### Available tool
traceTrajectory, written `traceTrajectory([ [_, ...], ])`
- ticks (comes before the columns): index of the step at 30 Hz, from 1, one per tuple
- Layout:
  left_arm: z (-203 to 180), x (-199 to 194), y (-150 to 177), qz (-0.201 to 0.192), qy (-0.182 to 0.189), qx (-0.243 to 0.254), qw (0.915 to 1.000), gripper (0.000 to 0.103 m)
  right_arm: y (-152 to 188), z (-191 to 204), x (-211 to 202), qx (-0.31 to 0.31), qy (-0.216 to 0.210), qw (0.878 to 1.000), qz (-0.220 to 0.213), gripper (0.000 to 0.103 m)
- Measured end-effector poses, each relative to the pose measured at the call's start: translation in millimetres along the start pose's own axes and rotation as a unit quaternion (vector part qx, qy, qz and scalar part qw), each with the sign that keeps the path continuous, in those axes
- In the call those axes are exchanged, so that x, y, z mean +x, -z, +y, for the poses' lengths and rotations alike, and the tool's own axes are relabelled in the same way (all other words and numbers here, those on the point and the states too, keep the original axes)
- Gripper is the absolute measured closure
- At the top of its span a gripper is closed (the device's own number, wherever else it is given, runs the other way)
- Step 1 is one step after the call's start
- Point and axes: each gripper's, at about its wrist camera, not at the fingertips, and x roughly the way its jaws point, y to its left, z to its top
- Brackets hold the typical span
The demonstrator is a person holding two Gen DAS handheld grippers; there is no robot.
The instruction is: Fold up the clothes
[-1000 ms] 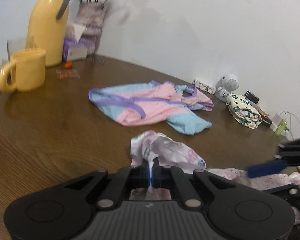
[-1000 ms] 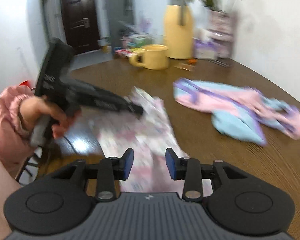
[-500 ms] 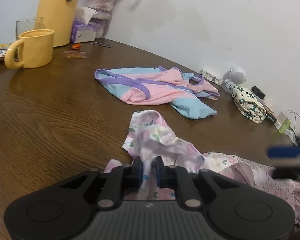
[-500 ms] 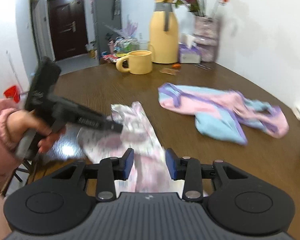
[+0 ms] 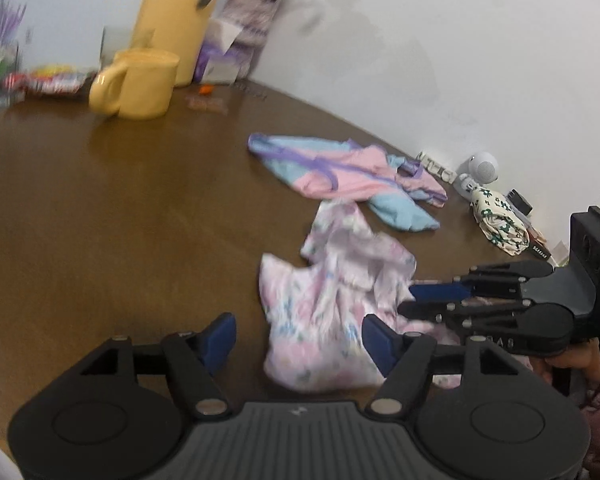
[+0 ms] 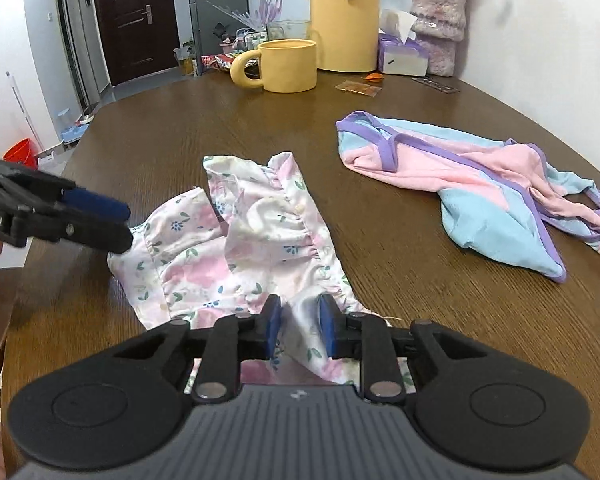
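White walls (image 6: 540,20), dark door (image 6: 136,20), brown wooden table (image 6: 204,120).

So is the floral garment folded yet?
Not yet: the floral garment lies bunched and rumpled on the table, with no neat fold.

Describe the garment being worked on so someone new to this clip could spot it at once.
Start from the round brown wooden table with the tall yellow jug at its far edge. Nearest the cameras lies a crumpled floral garment, a fold of it between the fingers of the right hand-held gripper. Unlike the pink, blue and purple colour-block garment beside it, it is white with pink flowers and ruffled edges.
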Motion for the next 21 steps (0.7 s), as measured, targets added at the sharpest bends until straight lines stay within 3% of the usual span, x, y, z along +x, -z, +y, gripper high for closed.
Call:
traceTrajectory([
  [8,-16.2,35.7,-12.7,-0.005,0.017,0.012,0.9998,0.037,2.1,2.2,-2.5,-0.005,0.000,1.000,-0.003,0.080],
  [12,-32.8,50.1,-18.2,0.003,-0.002,0.058,0.9983,0.054,3.7,2.6,-3.9,-0.006,-0.001,1.000,-0.007,0.080],
  [16,-44.6,58.3,-18.7,0.009,-0.013,0.087,0.9961,0.061,5.3,3.0,-5.2,-0.007,-0.001,1.000,-0.010,0.080],
  [17,-46.7,59.9,-18.4,0.010,-0.013,0.090,0.9958,0.070,5.7,3.3,-5.0,-0.007,-0.001,1.000,-0.011,0.080],
  [18,-46.5,60.7,-18.0,0.009,-0.009,0.086,0.9962,0.088,6.0,3.5,-5.1,-0.007,-0.001,1.000,-0.012,0.080],
  [19,-45.4,61.2,-17.5,0.008,-0.005,0.078,0.9969,0.096,6.3,3.7,-5.4,-0.008,-0.001,1.000,-0.013,0.080],
  [21,-43.1,62.1,-16.5,0.005,0.003,0.063,0.9980,0.097,6.6,3.7,-5.7,-0.008,-0.001,1.000,-0.015,0.080],
])
